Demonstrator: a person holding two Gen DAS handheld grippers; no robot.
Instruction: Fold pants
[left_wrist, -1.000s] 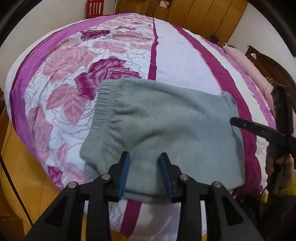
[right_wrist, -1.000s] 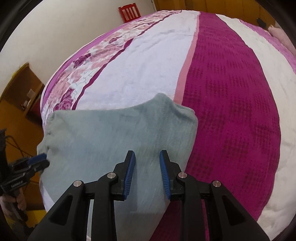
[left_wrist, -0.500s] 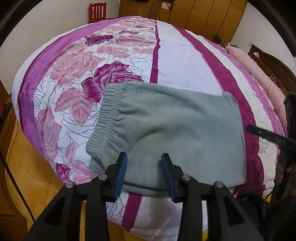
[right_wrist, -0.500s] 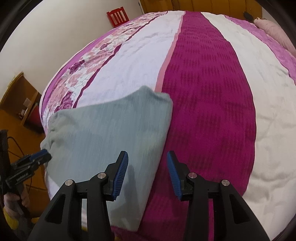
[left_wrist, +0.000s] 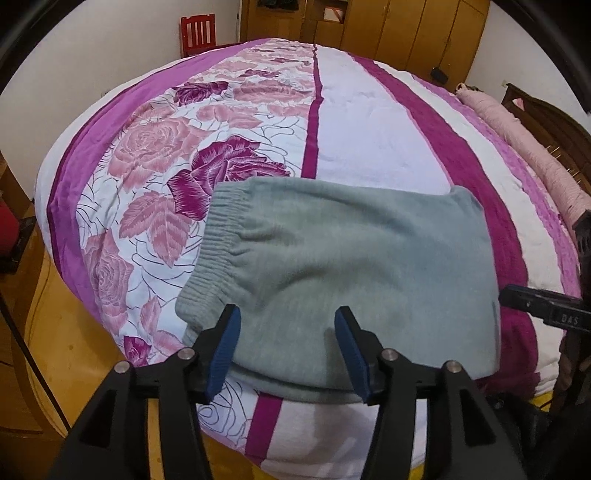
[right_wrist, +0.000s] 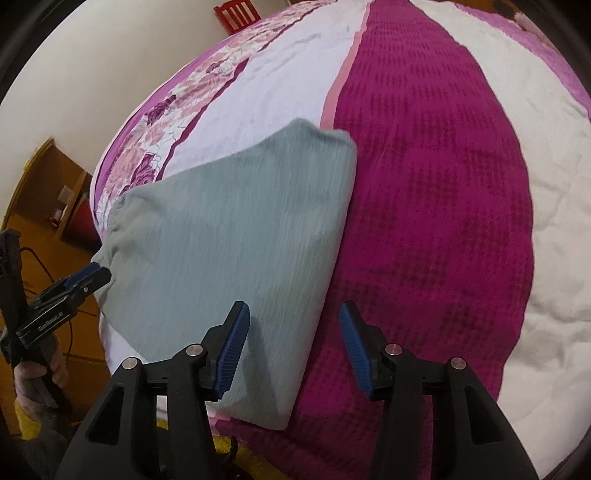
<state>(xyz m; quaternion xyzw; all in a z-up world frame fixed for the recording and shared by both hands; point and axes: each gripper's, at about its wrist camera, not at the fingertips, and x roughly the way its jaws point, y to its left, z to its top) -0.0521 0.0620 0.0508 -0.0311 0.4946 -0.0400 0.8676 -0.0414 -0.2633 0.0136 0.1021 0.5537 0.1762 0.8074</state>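
While both grippers hang over the near edge of the bed (left_wrist: 369, 155), the grey-green pants (left_wrist: 351, 266) are lying folded into a compact, roughly rectangular bundle on the bedspread, right at the near side. The ribbed elastic waistband (left_wrist: 218, 240) sits at the left end of the bundle, over the pink and purple rose print, and the right end reaches across to the dark magenta stripe (right_wrist: 424, 184). The left gripper (left_wrist: 288, 350) is above the near left part of the pants, its blue pads (left_wrist: 223, 345) apart and spreading wider, with cloth showing in the gap but neither pad pressing on it as far as I can tell, so it's let go. The right gripper (right_wrist: 293, 343) is over the near right edge of the bundle, also released and spreading; its left pad sits over the pants, its right pad over the magenta stripe, and the folded edge runs through the gap between them. In the right wrist view you can spot the left gripper poking in at the far left, just beside the waistband end, with a hand (right_wrist: 37, 373) wrapped around its handle. Far off behind the bed there's a red chair (left_wrist: 197, 35) against the white wall, wooden wardrobe doors (left_wrist: 388, 33), and a rolled pink blanket (left_wrist: 524, 147) along the right side of the bed.
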